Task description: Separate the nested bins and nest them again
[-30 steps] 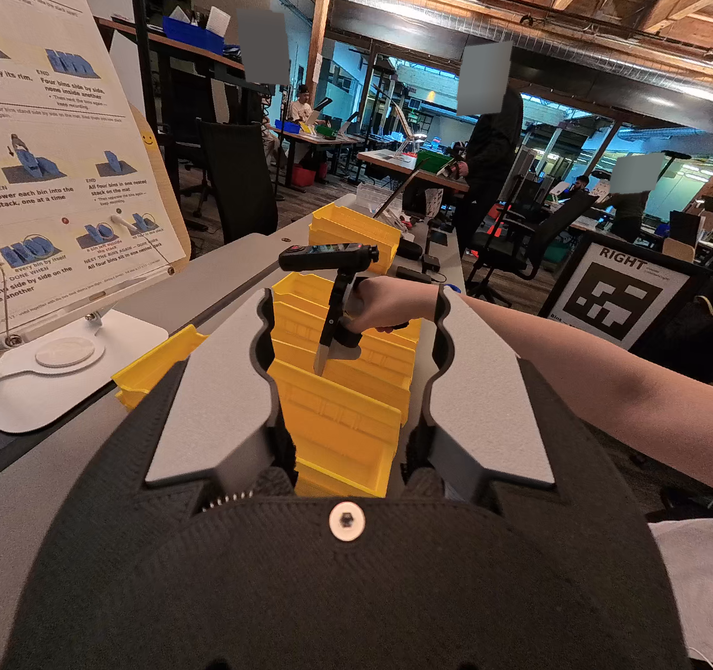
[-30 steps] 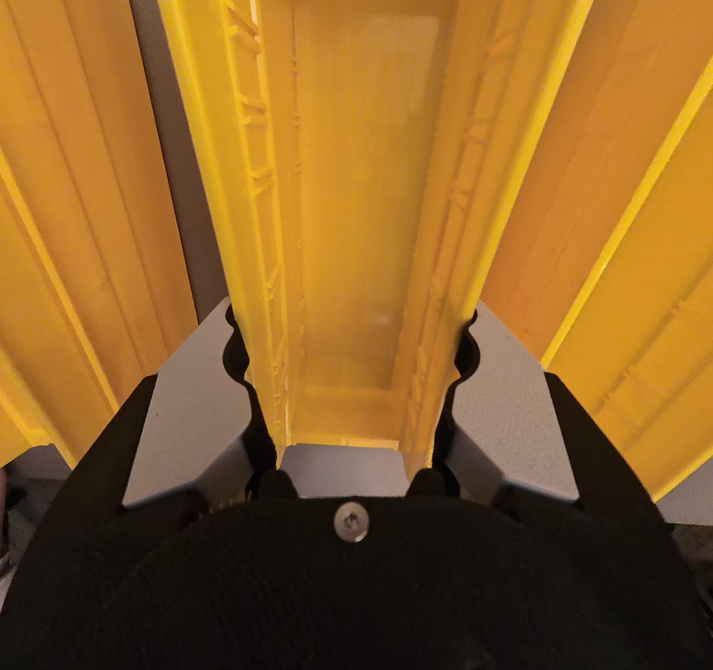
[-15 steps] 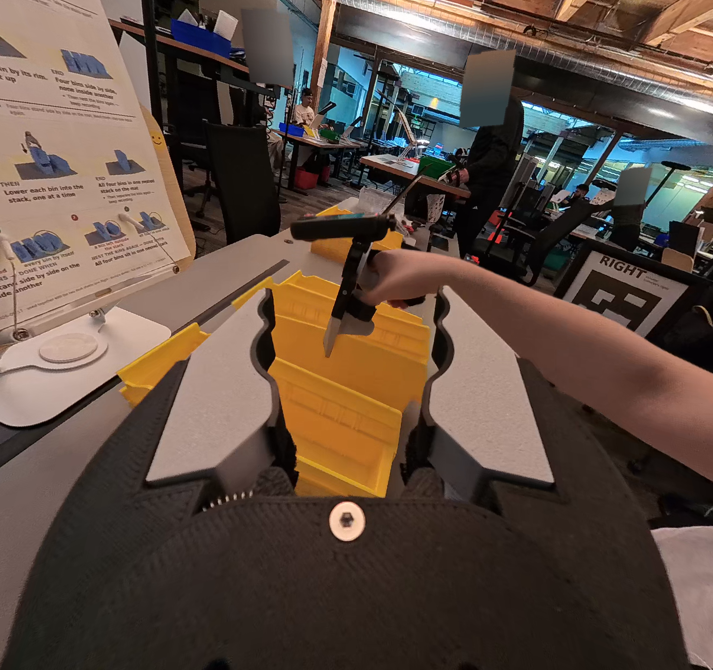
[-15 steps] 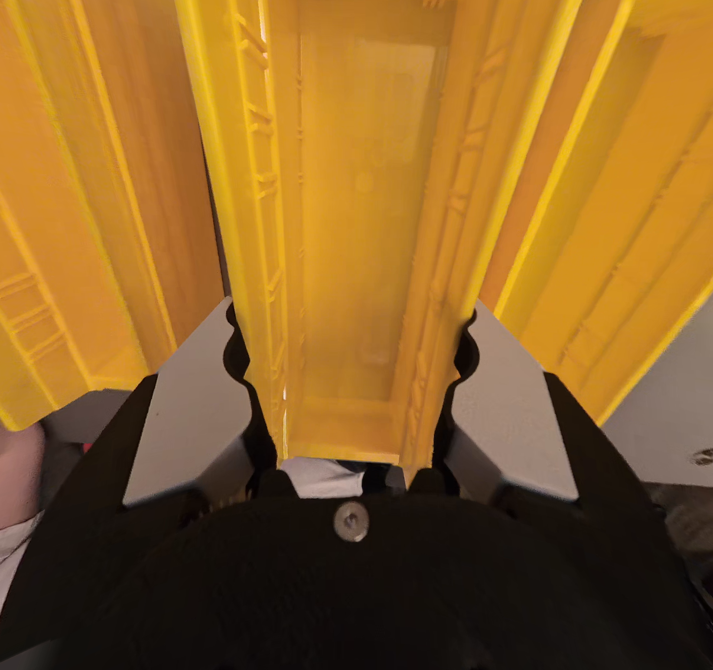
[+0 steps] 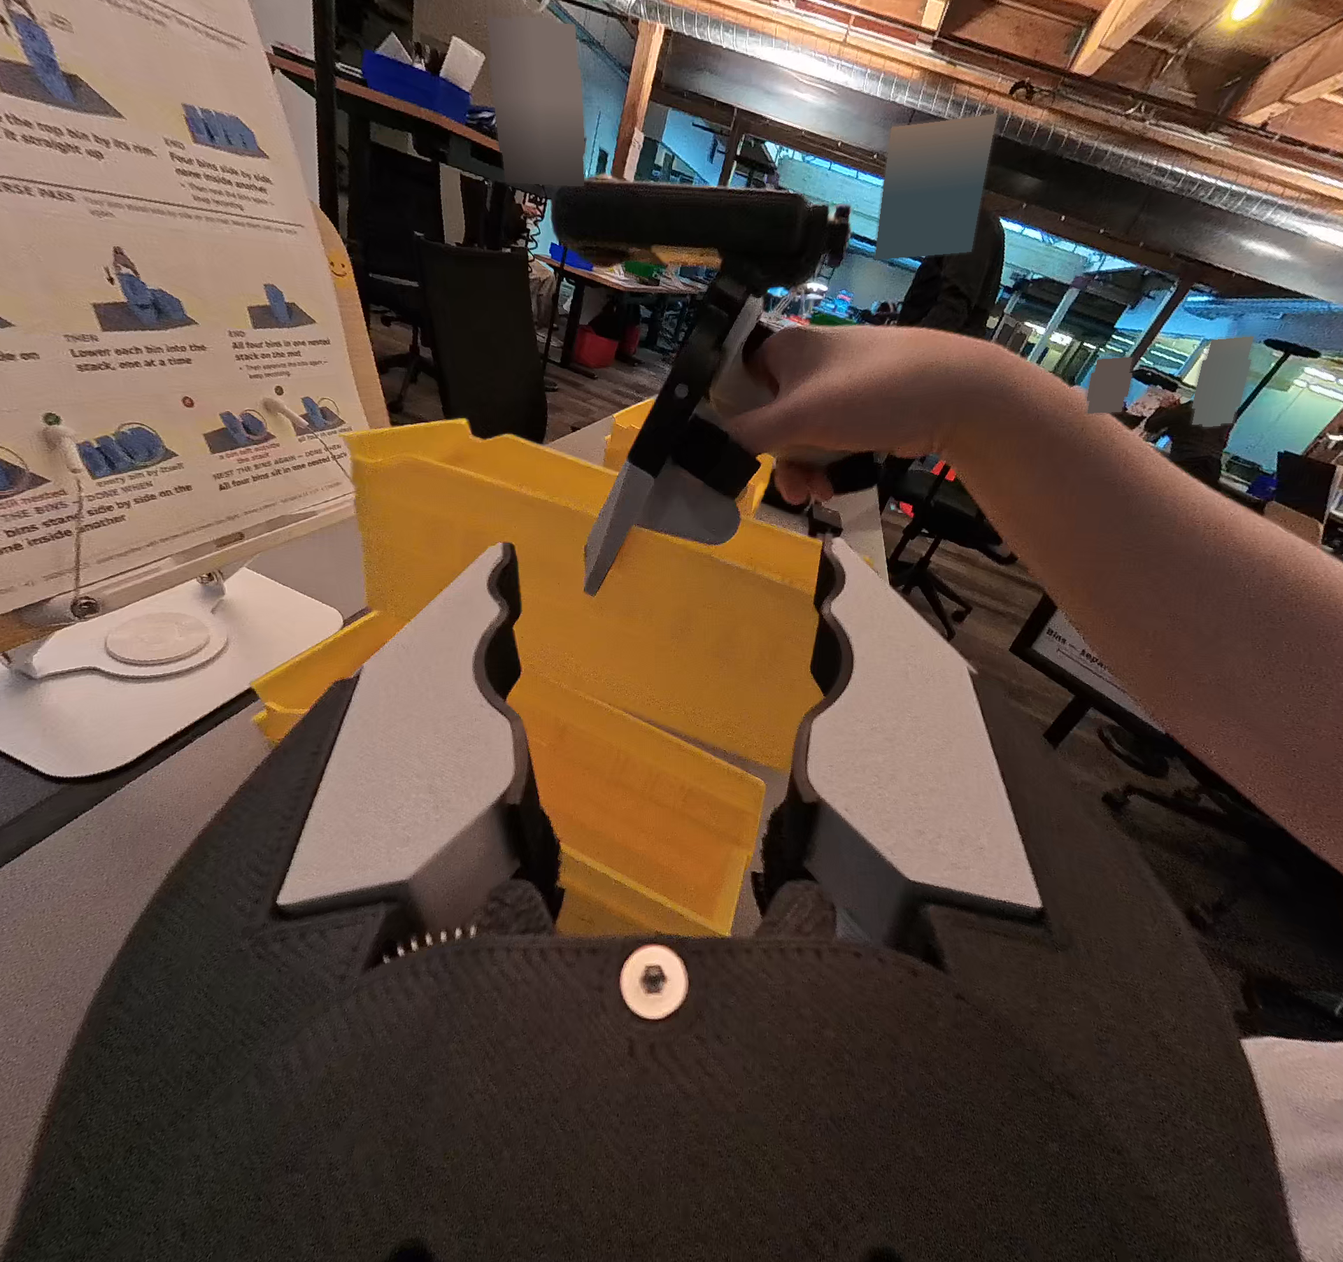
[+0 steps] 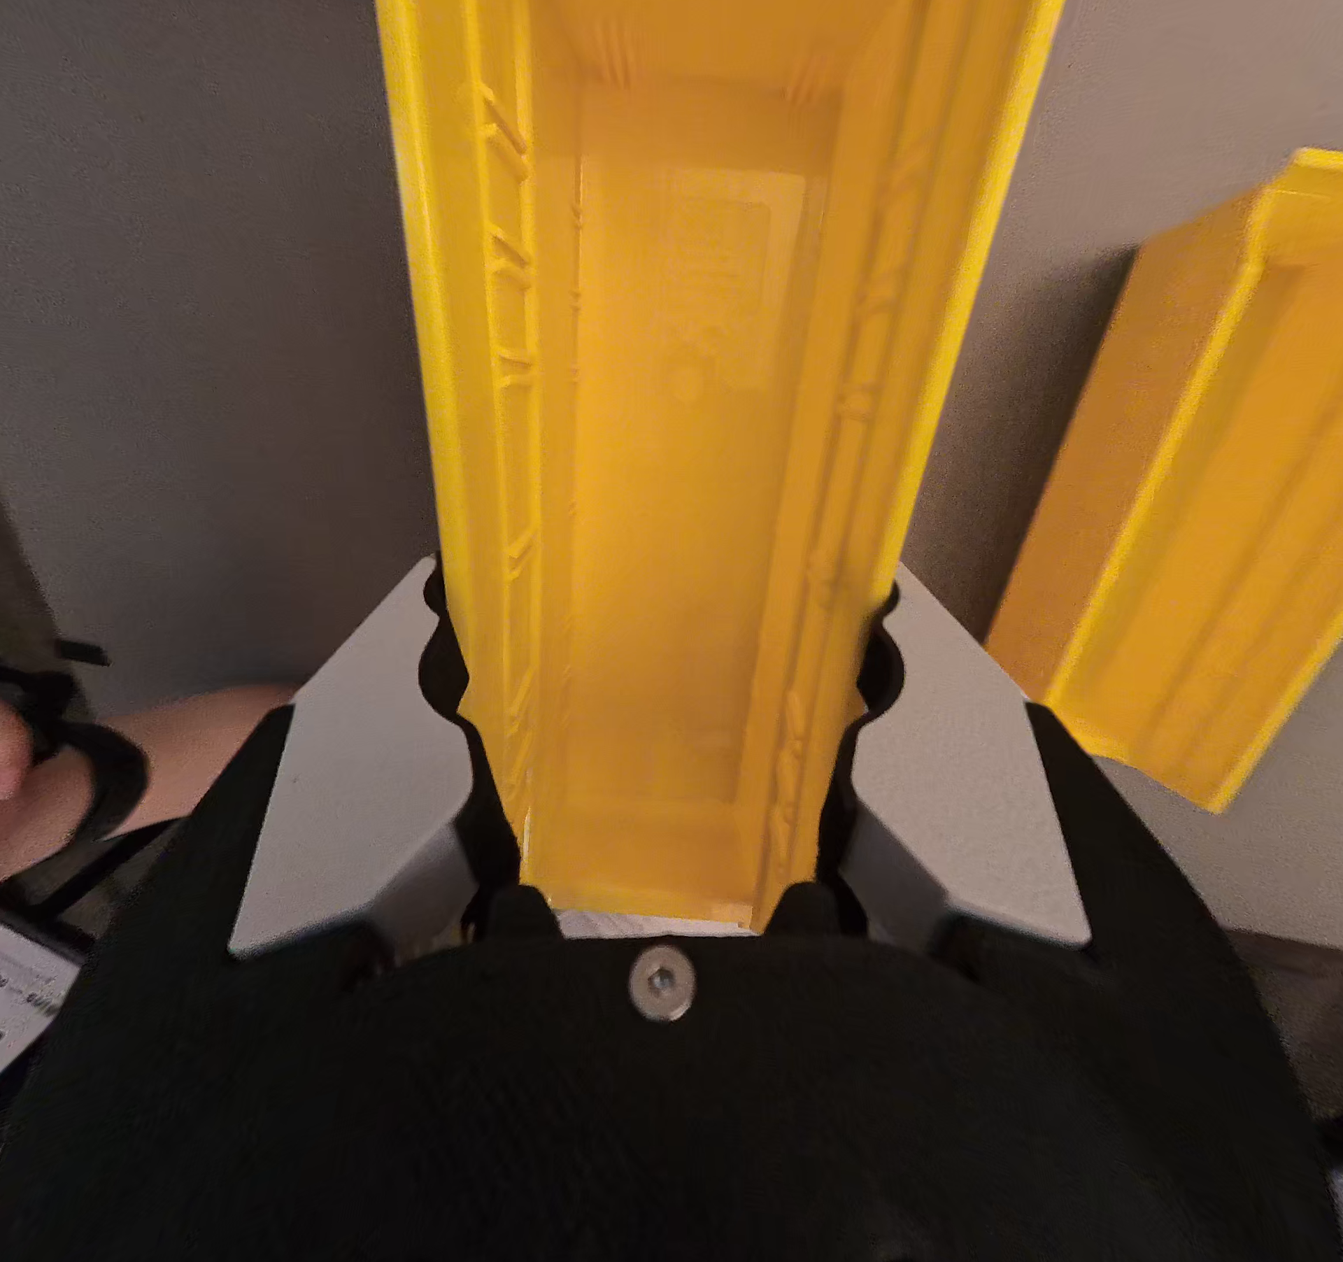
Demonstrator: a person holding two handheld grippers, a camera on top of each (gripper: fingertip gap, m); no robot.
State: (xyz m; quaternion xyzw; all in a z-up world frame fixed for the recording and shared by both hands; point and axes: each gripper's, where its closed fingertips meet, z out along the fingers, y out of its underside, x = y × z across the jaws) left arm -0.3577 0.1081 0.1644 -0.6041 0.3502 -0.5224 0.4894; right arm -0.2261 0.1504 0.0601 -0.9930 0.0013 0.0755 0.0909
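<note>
My right gripper [image 6: 665,573] is shut on a yellow bin [image 6: 690,355]. Its pads press on the two long walls near one end, and the bin hangs above the grey table [image 6: 182,282]. The left wrist view shows the same right gripper [image 5: 654,500] gripping the rim of the raised, tilted bin [image 5: 654,646]. My left gripper [image 5: 665,551] is open. A lower yellow bin [image 5: 639,805] lies between and below its fingers, with a grey gap showing at the right finger.
Another yellow bin [image 6: 1199,500] lies on the table to the right. In the left wrist view a bin [image 5: 320,675] sits at the left and another [image 5: 625,435] farther back. An instruction poster [image 5: 145,282] on a white base [image 5: 145,682] stands at left. A person's forearm [image 5: 1090,537] crosses from the right.
My right gripper has lifted its bin up and away from the neighbouring bins, which have dropped out of its close view. My left gripper has barely moved and stays open.
</note>
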